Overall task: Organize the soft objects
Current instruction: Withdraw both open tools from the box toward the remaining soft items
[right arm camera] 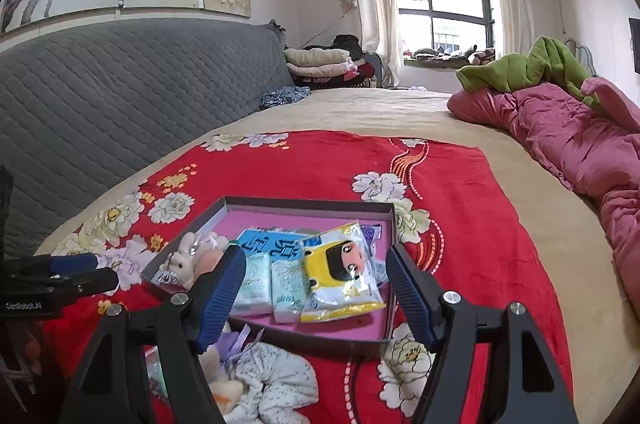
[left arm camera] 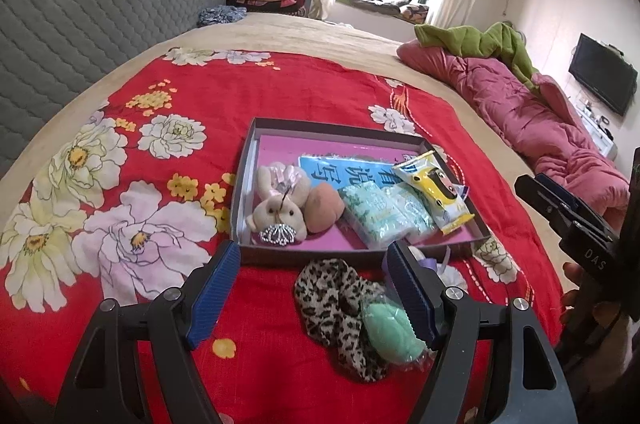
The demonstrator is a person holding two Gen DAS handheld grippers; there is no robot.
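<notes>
step: filling tray (left arm camera: 256,148), likely next the leopard scrunchie (left arm camera: 332,300) on the red blanket (left arm camera: 200,96) just before it | left gripper (left arm camera: 316,288) jaws wide, empty, over scrunchie; must drop and close | right gripper (right arm camera: 316,288) wide, empty | right view alone shows pale scrunchie (right arm camera: 276,380)

"DAS" on right claw (left arm camera: 592,256), "GenRobot.AI" apparently on left claw (right arm camera: 24,305)

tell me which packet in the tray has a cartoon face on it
The yellow-and-white packet at the tray's right end; the two pale green tissue packs beside it carry only a fine pattern.
</notes>
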